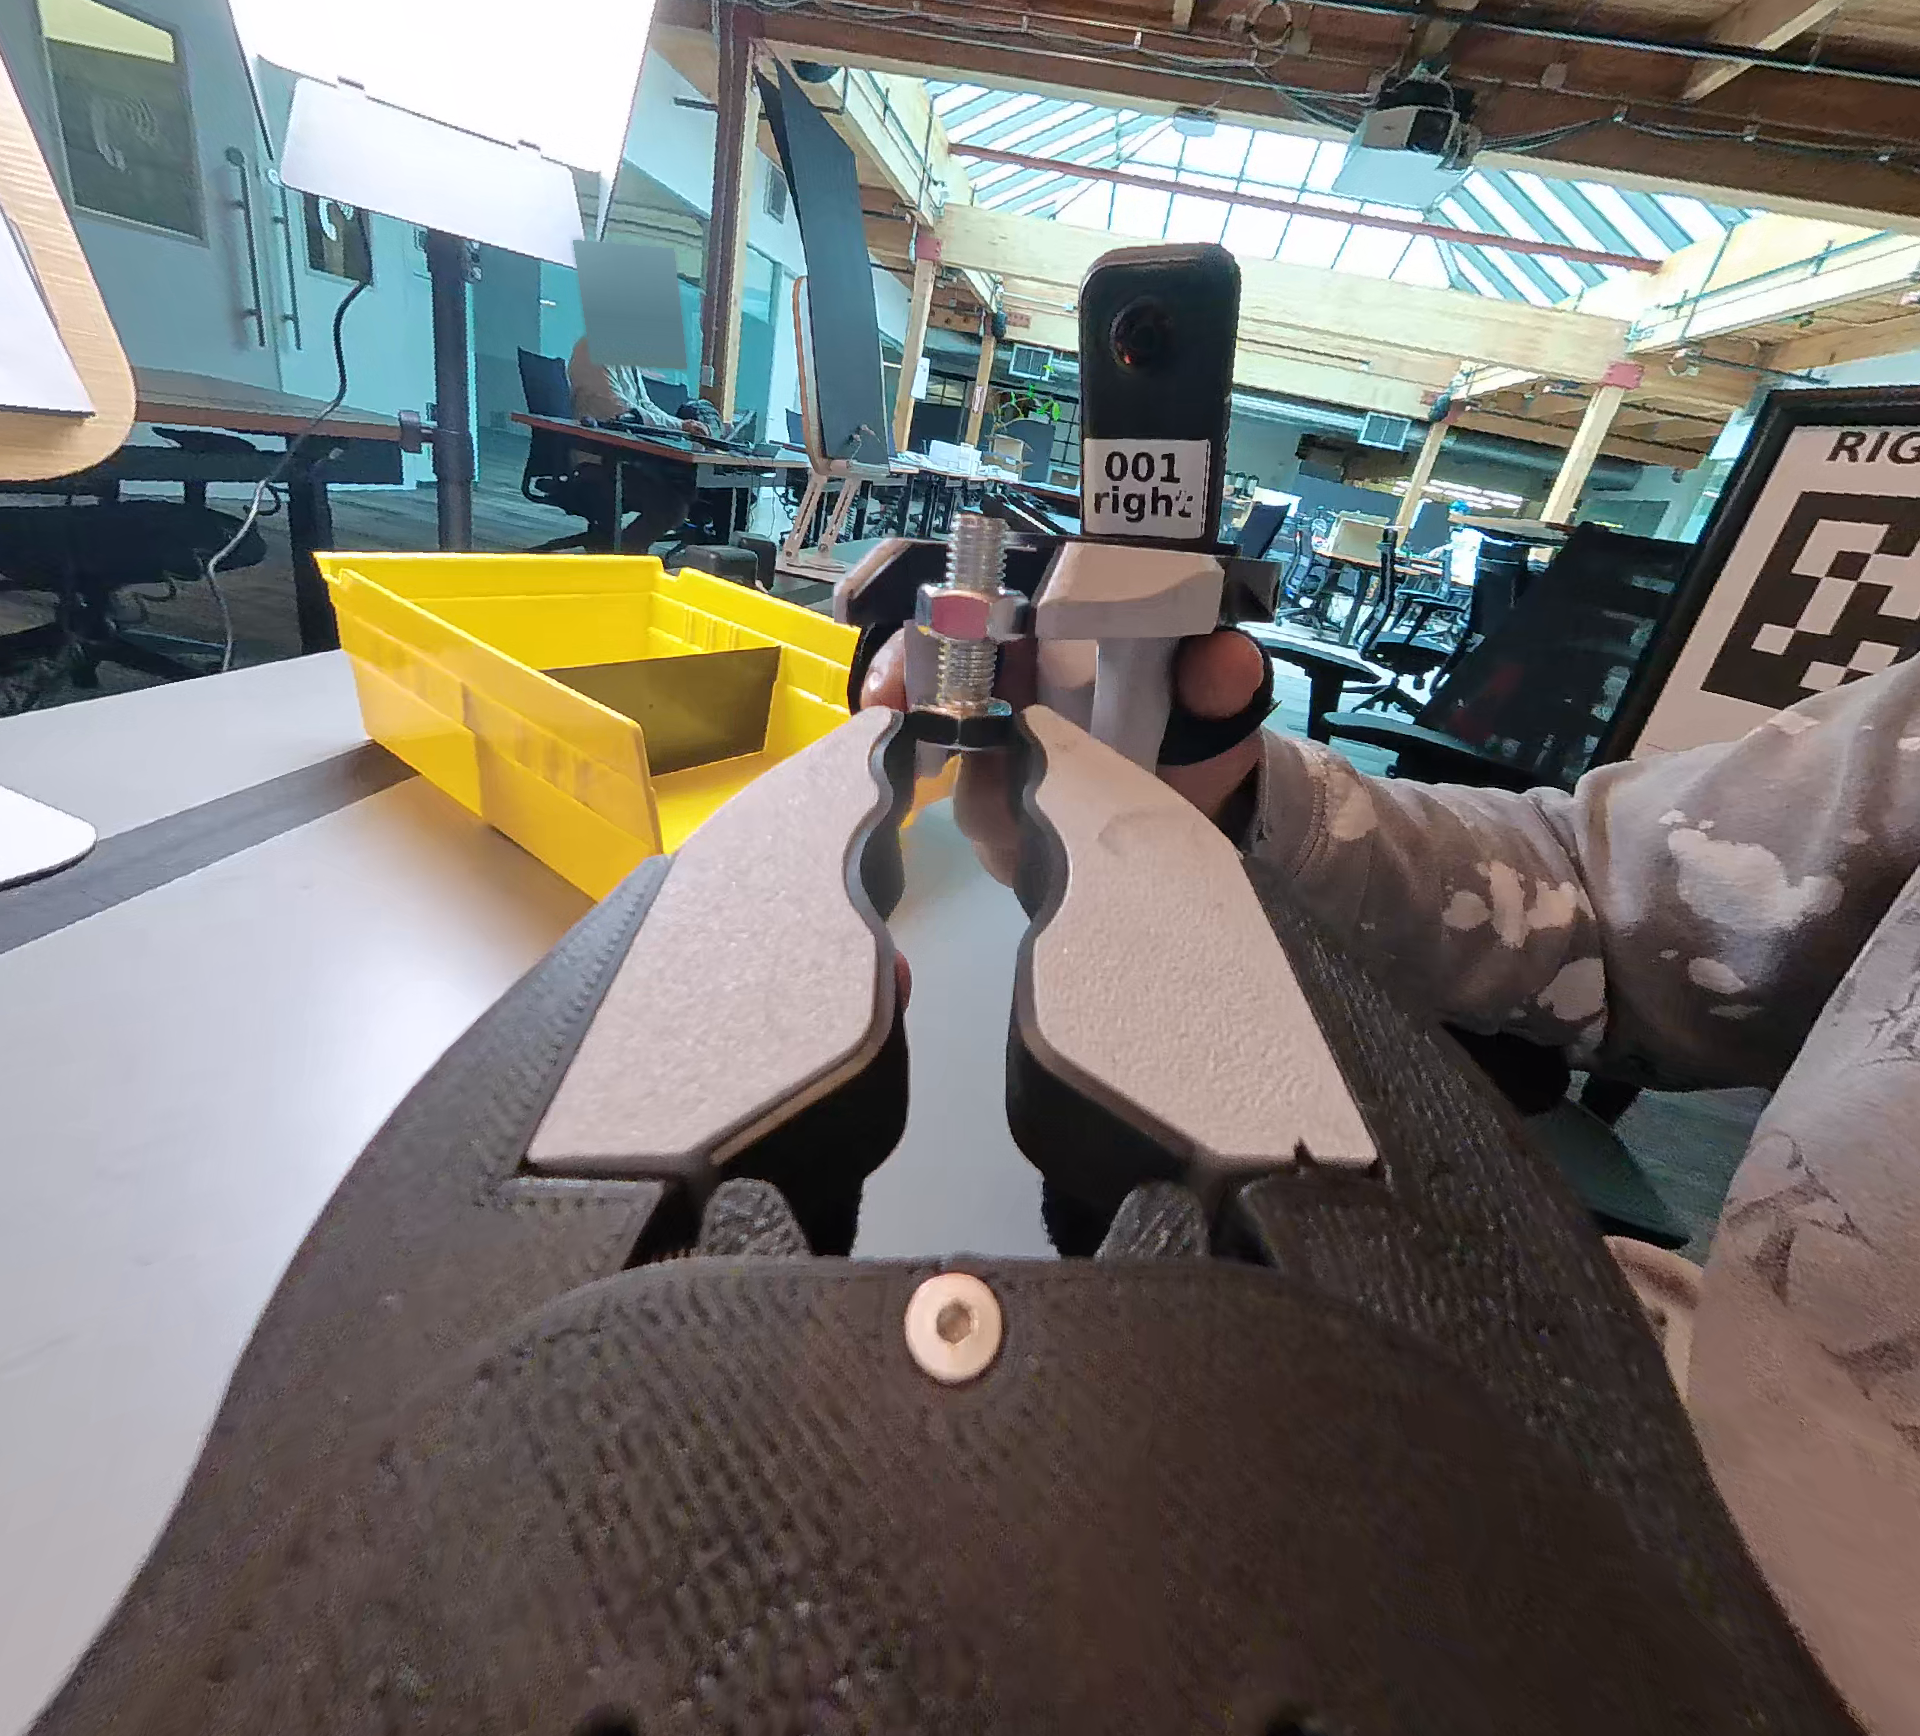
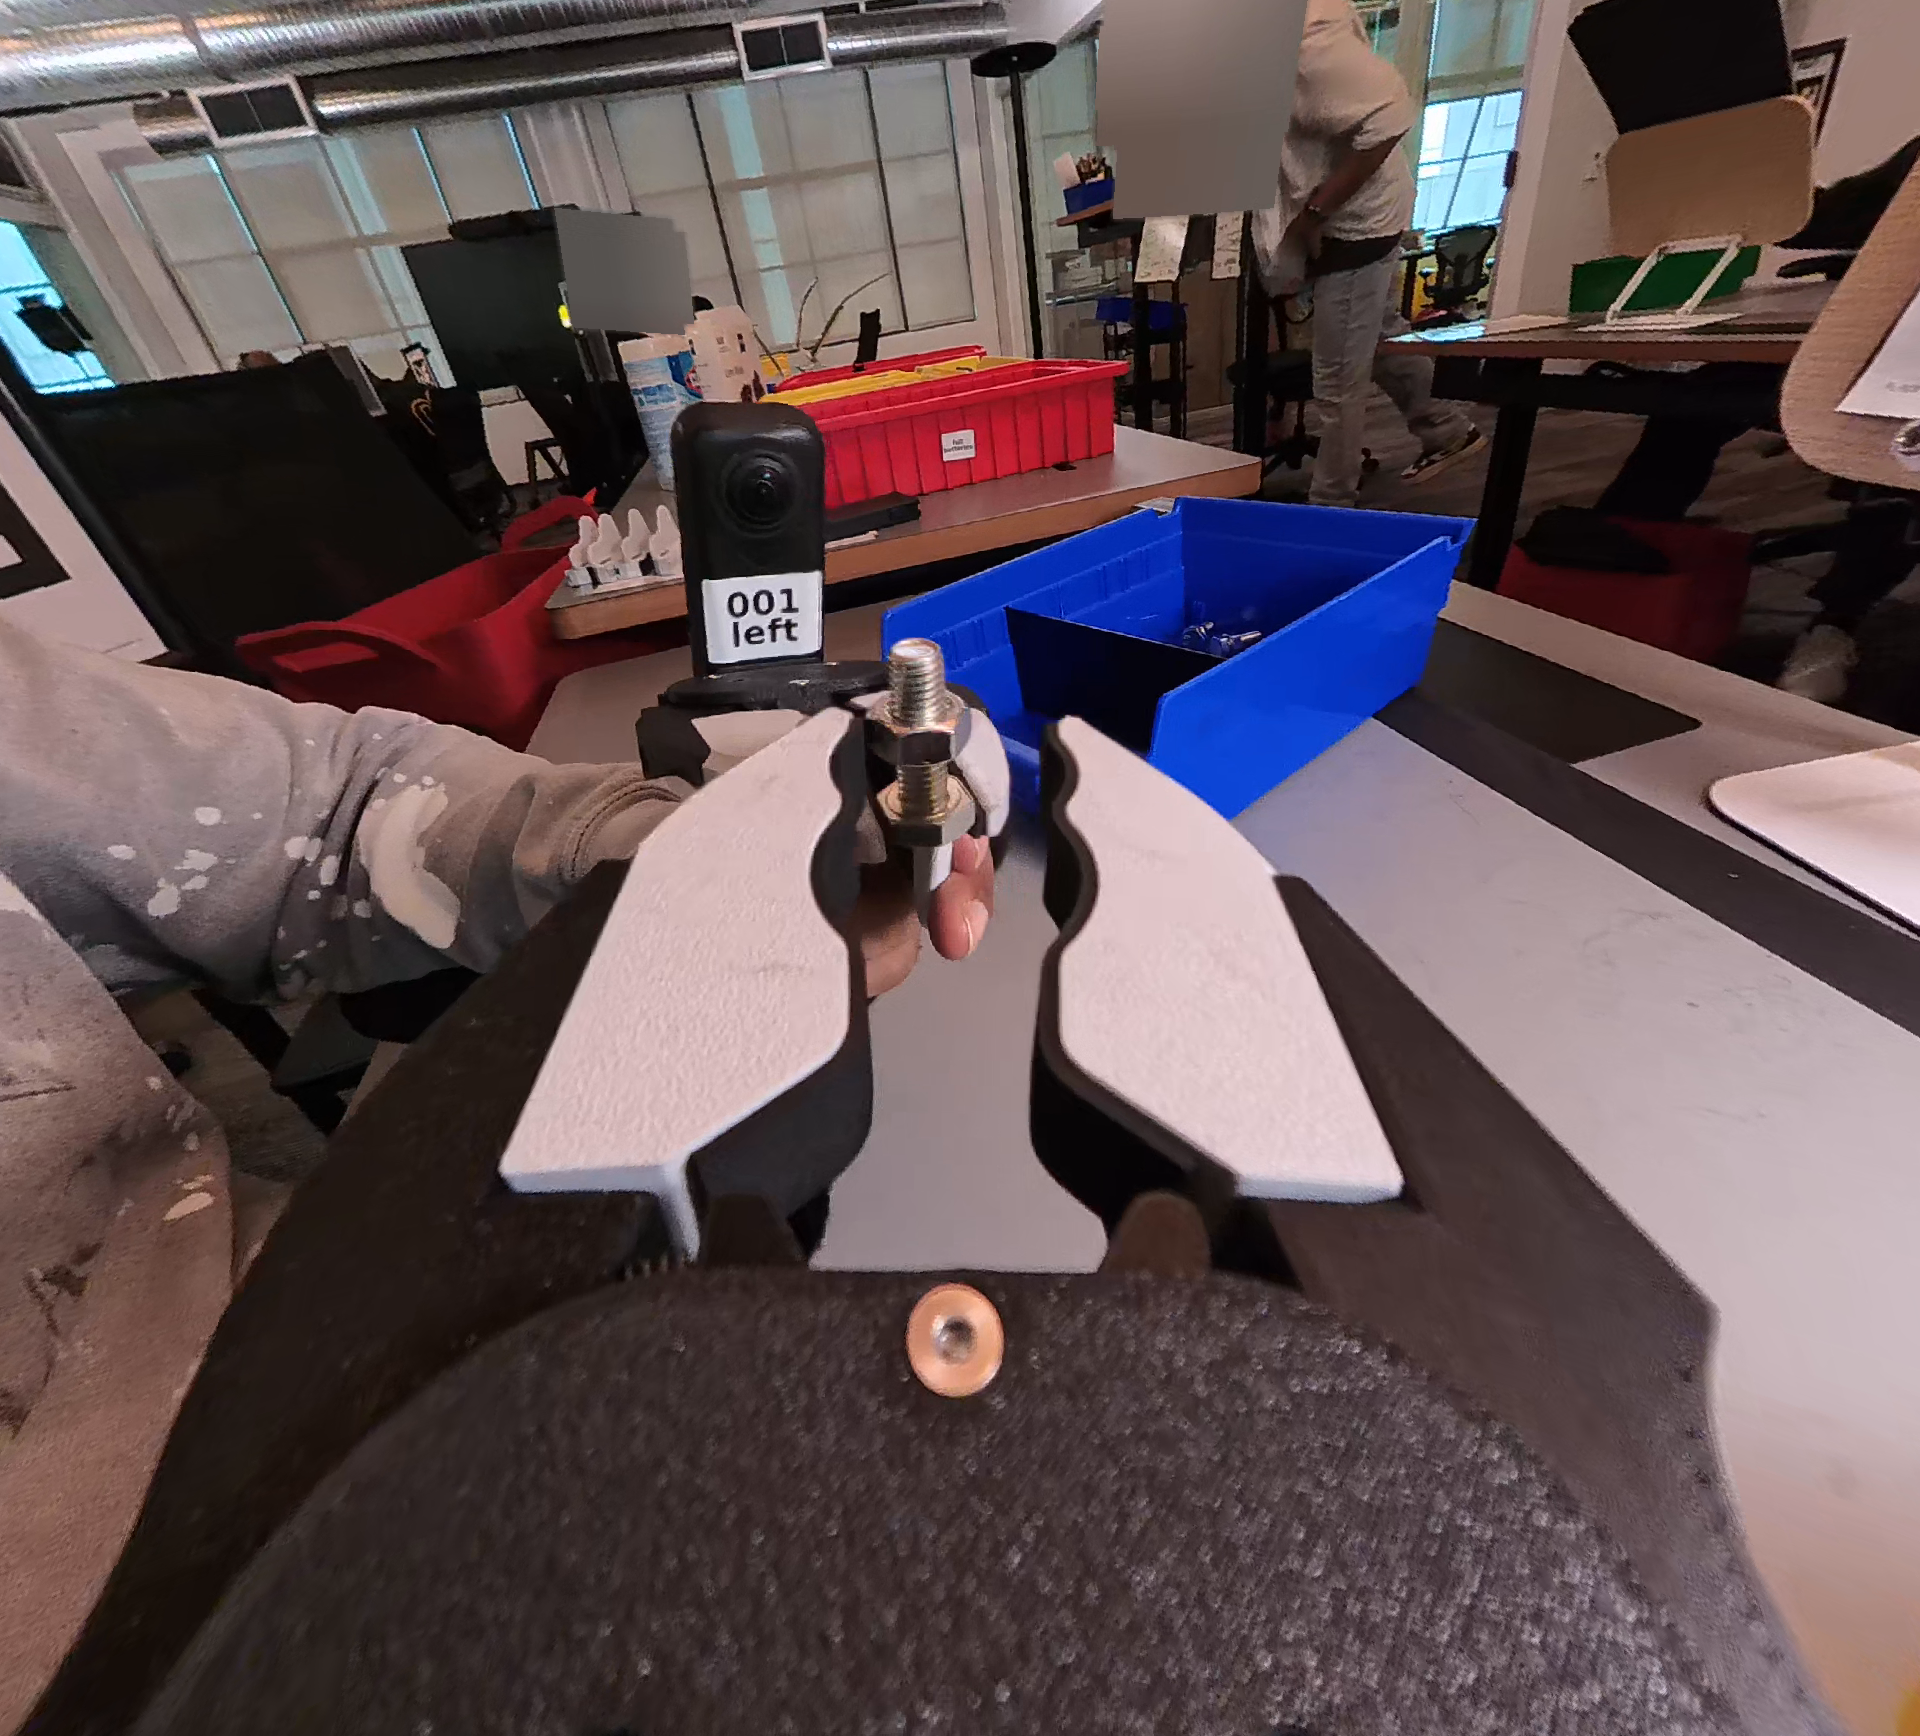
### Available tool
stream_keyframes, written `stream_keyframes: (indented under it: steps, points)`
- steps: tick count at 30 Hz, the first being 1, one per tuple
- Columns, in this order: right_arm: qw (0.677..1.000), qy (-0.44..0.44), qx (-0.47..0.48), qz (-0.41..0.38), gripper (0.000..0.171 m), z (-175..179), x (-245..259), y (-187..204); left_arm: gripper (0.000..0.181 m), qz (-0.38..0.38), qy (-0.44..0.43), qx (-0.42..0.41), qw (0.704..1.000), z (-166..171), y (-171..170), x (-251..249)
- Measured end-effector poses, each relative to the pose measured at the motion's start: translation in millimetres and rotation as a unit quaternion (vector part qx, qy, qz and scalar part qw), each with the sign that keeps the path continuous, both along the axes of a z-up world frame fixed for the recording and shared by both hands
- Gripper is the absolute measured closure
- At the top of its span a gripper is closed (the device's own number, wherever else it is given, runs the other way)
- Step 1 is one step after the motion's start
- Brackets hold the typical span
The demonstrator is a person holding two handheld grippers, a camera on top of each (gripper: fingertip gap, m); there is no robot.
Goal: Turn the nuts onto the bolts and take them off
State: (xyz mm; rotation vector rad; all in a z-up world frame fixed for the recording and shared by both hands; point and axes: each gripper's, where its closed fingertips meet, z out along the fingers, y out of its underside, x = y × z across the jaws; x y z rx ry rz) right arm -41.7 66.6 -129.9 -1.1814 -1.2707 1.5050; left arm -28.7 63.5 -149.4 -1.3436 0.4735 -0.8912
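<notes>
Pinching the bolt (image 1: 961, 647) head — left gripper (image 1: 961, 736); right gripper (image 2: 951, 736) parted.

Both claws, left claw (image 1: 961, 736) and right claw (image 2: 951, 777): pale grey textured fingers (image 1: 748, 948) with wavy black-edged inner rims, ribbed black printed bodies, one silver screw (image 1: 953, 1325) near centre. Black camera (image 1: 1155, 382) with white sticker on top. Grey paint-splattered sleeves (image 1: 1507, 917).
</notes>
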Motion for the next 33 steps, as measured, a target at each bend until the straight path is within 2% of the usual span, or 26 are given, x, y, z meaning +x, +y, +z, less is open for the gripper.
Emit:
stream_keyframes:
  steps: [2,5,7,11,13,14,15,17,23,26,27,29,33]
  points:
    - [1.000,0.007,-0.002,-0.002,0.141,1,1,3,0.164,0.006,-0.009,0.002,1.000,2,1,-3]
    - [0.998,0.032,-0.035,-0.040,0.158,8,7,24,0.164,0.010,-0.021,0.007,1.000,7,1,-9]
    - [0.997,0.036,-0.046,-0.046,0.155,10,10,29,0.164,0.015,-0.020,0.009,1.000,7,1,-10]
    - [0.999,0.026,-0.019,-0.017,0.139,8,1,5,0.164,0.013,-0.013,0.006,1.000,3,2,-6]
    - [0.999,0.020,-0.017,-0.019,0.138,5,-1,4,0.164,0.012,-0.009,0.009,1.000,4,0,-4]
    - [0.999,0.023,-0.022,-0.021,0.140,5,0,7,0.164,0.017,-0.012,0.008,1.000,5,1,-6]
    - [0.998,0.025,-0.035,-0.041,0.160,6,2,17,0.164,0.009,-0.018,0.012,1.000,7,-1,-7]
    - [0.996,0.032,-0.037,-0.073,0.165,8,7,32,0.164,0.017,-0.018,0.015,1.000,9,0,-9]
    - [0.999,0.022,-0.020,-0.023,0.135,8,0,4,0.164,0.014,-0.008,0.012,1.000,4,0,-5]
    - [0.999,0.018,-0.022,-0.031,0.137,6,-1,9,0.164,0.019,-0.014,0.010,1.000,6,1,-7]
    - [0.998,0.018,-0.033,-0.054,0.156,6,1,18,0.164,0.013,-0.022,0.013,1.000,8,0,-9]
    - [0.995,0.033,-0.038,-0.084,0.160,9,7,33,0.164,0.019,-0.020,0.016,0.999,10,1,-12]
    - [0.998,0.029,-0.029,-0.046,0.140,11,3,15,0.164,0.021,-0.015,0.012,1.000,6,2,-9]
